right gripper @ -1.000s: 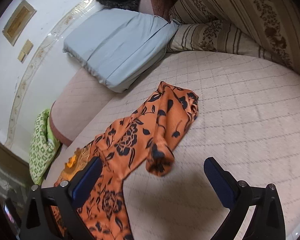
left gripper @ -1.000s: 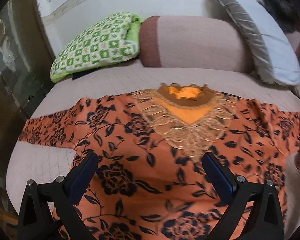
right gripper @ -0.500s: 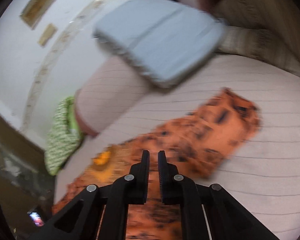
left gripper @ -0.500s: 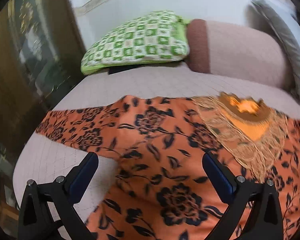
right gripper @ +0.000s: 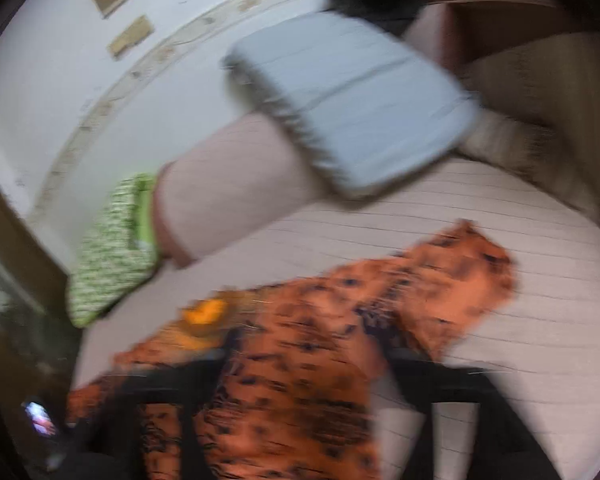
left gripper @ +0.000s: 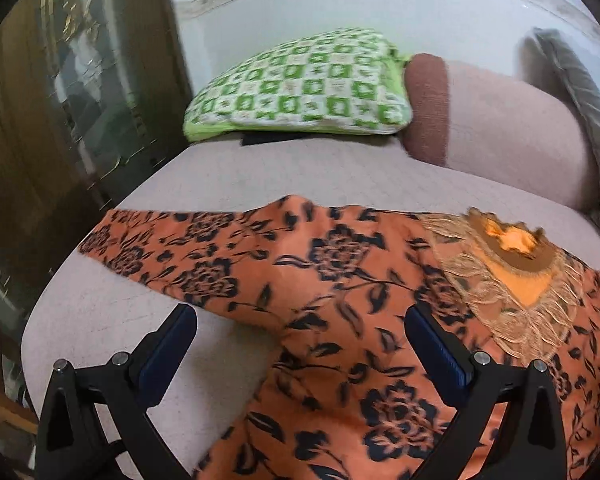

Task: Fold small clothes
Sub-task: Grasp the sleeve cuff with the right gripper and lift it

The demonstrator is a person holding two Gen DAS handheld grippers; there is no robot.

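An orange top with black flowers [left gripper: 332, 280] lies spread flat on the bed, its lace collar [left gripper: 512, 264] at the right and one sleeve [left gripper: 160, 248] stretched to the left. My left gripper [left gripper: 300, 340] is open and empty, just above the cloth near the armpit of that sleeve. The right wrist view is heavily blurred. There the top [right gripper: 300, 360] lies below my right gripper [right gripper: 304, 364], whose blurred fingers stand apart and hold nothing. The other sleeve [right gripper: 460, 276] lies crumpled at the right.
A green checked pillow [left gripper: 308, 84], a pink bolster [left gripper: 500, 124] and a grey pillow [right gripper: 352, 100] line the head of the pink quilted bed [left gripper: 260, 176]. A dark wooden cabinet [left gripper: 60, 120] stands left of the bed. Striped cushions [right gripper: 540, 92] lie at the far right.
The left gripper has swung left toward the sleeve. The right gripper was open, shut half a second ago, and now stands open again while moving fast over the top.
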